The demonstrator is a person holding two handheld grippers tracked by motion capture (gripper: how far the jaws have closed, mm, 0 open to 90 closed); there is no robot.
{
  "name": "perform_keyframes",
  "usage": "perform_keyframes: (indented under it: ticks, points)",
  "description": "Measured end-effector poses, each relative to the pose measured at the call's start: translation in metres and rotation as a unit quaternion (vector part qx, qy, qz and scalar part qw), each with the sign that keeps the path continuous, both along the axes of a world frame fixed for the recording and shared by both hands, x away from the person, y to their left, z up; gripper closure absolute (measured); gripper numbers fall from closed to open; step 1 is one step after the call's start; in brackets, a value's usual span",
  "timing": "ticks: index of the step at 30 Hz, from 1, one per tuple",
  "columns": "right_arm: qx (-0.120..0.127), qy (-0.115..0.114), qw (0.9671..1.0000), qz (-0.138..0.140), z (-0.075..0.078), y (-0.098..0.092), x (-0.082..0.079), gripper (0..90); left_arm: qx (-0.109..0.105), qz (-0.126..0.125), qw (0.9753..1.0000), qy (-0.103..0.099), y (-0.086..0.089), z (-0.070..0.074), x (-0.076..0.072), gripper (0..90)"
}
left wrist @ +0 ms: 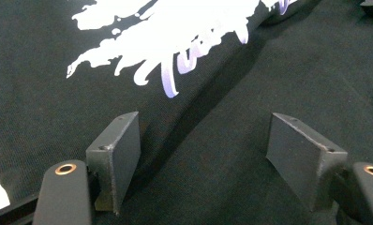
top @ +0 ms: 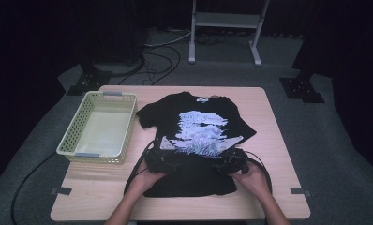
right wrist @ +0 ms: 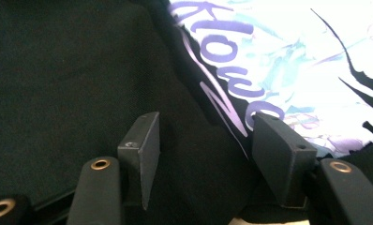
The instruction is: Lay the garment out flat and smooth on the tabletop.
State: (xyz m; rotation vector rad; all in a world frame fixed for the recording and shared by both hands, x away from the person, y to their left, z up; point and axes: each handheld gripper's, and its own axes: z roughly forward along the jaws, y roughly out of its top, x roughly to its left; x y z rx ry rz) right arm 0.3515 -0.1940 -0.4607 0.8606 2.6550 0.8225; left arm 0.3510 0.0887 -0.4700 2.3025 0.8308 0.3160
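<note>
A black T-shirt [top: 194, 136] with a white and pale-blue print lies on the wooden table [top: 269, 140], collar toward the far side. A fold line crosses it below the print, and the near part is plain black. My left gripper [top: 163, 161] rests on the shirt at the left end of that fold; its jaws stand open in the left gripper view [left wrist: 212, 154], with the raised fold edge [left wrist: 208, 98] running between them. My right gripper [top: 231, 161] sits at the right end, also open [right wrist: 205, 154], straddling the fold edge beside the purple lettering [right wrist: 222, 61].
A pale yellow-green plastic basket [top: 81, 140] stands on the table's left side, beside the shirt's sleeve. Cables trail from both grippers over the near table edge. On the floor beyond the table are a white stand [top: 224, 21] and black tripod bases.
</note>
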Motion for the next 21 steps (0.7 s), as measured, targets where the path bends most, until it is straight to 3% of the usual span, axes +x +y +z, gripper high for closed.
perform_keyframes:
  ticks: [13,21]
  points:
    - [-0.004,-0.003,1.0,0.0,-0.001,-0.012,-0.029,40.9,-0.001,-0.008,1.0,-0.004,-0.009,-0.002,-0.034,24.6]
    - [-0.004,-0.009,0.9999,-0.008,-0.001,-0.017,-0.055,40.9,-0.006,-0.021,0.9997,-0.009,-0.012,-0.004,-0.057,22.8]
